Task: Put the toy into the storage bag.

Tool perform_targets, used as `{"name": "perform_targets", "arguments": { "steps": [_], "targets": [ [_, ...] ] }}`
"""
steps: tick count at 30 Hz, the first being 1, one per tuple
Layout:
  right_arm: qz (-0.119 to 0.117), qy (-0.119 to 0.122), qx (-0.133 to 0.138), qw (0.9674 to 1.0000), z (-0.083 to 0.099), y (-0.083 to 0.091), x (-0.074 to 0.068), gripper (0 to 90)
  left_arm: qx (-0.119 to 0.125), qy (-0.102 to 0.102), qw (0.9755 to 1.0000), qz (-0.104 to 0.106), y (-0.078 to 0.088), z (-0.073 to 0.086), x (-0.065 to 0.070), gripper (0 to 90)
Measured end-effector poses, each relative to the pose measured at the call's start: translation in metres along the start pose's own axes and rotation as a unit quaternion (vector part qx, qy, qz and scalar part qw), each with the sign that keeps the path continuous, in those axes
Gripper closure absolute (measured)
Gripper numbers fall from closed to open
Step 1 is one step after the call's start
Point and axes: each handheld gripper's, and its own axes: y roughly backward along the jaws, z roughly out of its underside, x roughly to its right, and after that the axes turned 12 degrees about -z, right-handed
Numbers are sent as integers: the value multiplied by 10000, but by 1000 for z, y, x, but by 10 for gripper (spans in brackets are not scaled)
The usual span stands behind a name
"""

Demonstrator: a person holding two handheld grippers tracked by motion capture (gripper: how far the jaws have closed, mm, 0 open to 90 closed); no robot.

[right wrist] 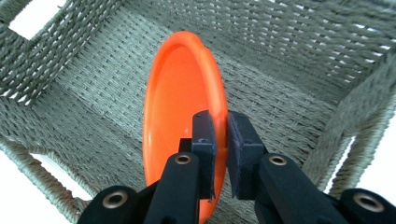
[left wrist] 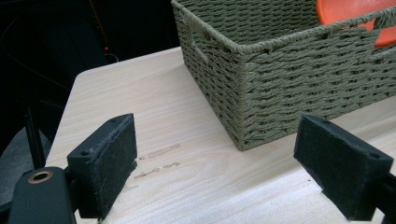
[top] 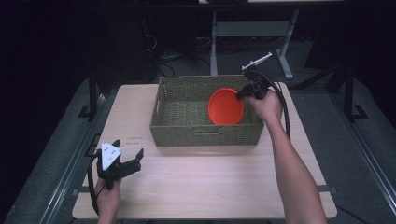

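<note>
While pinched at its rim by right gripper [right wrist: 219, 140] jaws, orange plate [right wrist: 180, 102] on edge inside basket [right wrist: 289, 60].

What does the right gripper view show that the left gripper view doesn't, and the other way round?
Right gripper view alone: the right gripper has its jaws shut on the rim of the round orange plastic plate, held on edge over the basket's woven floor.

Left gripper view alone: the left gripper with jaws wide apart and nothing between them, above the pale wooden table, facing the basket's outer corner.

Both: the olive-green woven rectangular basket and the orange plate.
</note>
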Motion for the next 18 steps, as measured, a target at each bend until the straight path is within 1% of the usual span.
{"name": "perform_targets", "arguments": {
  "steps": [2,5,8,9,11,16,18],
  "targets": [
    [3,3,-8,10000,1,-1,0,819,-2,2,10000,-2,0,0,0,128],
    [-6,-71,-21,10000,2,-6,3,819,-3,2,10000,8,0,0,0,128],
    [-5,-84,-23,10000,3,-8,4,819,-5,-6,10000,4,0,0,0,128],
    [-51,-105,-24,9999,5,-10,5,818,2,6,10000,-1,0,0,0,128],
    [-56,-126,-57,9999,6,-12,6,818,4,10,10000,-2,0,0,0,128],
    [-1,-120,-116,9999,7,-17,7,818,0,2,10000,4,0,0,0,128],
    [-31,-183,-129,9997,10,-20,9,817,6,12,10000,0,0,0,0,127]
  ]
}}
